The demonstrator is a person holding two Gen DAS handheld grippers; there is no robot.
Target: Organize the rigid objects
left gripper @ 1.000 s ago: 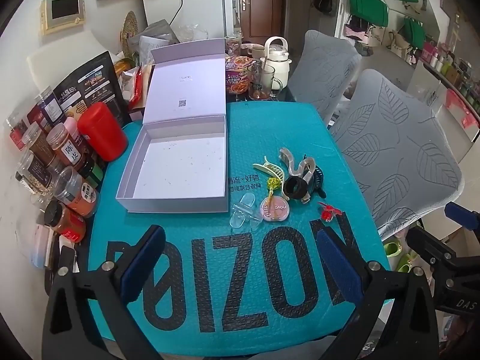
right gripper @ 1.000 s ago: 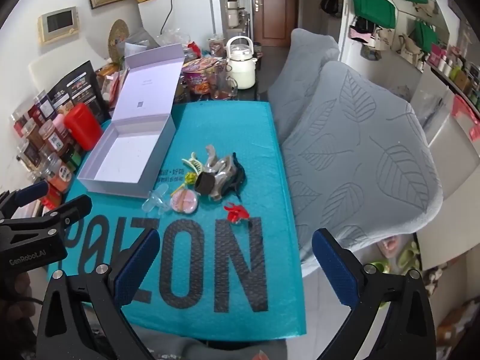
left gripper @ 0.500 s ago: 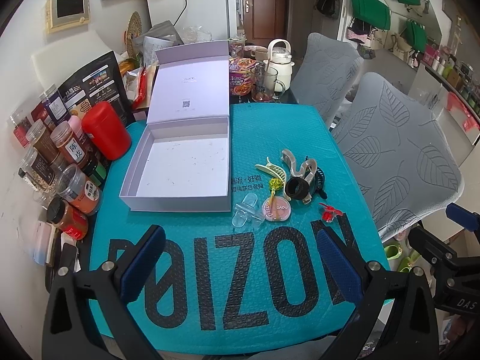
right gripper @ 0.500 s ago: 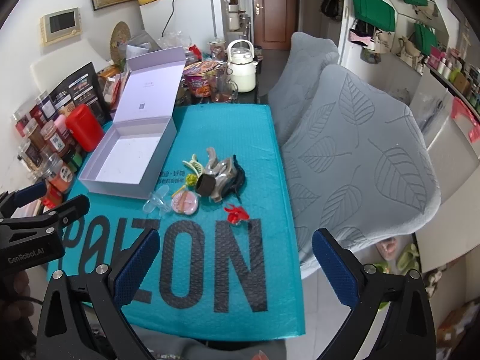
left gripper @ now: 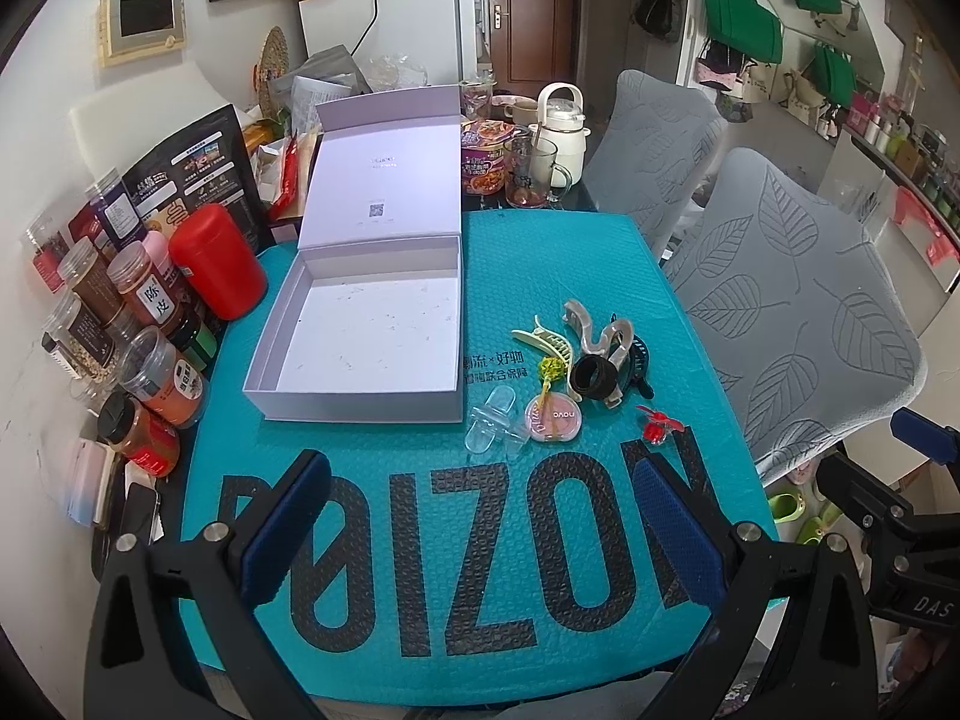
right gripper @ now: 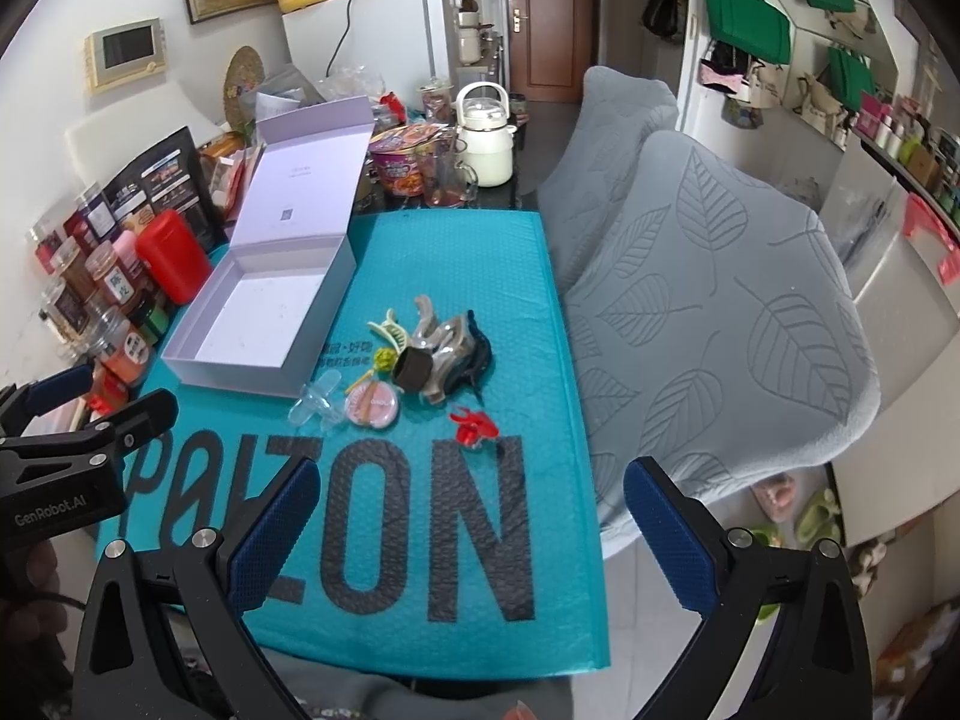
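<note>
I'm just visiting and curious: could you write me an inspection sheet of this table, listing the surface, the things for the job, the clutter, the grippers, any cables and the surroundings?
Surface: teal mat with big black letters covers the table.
Job's things: lilac box open, lid up, holding no items; hair clips, pink compact, clear piece and red clip lie right of it on the mat.
Clutter: spice jars and red canister left of the box; noodle cup, glass mug and kettle behind it.
Grippers: left gripper and right gripper open, holding nothing, above the mat's near end.
Cables: one black, on the fridge.
Surroundings: two grey-covered chairs, door, green bags.
</note>
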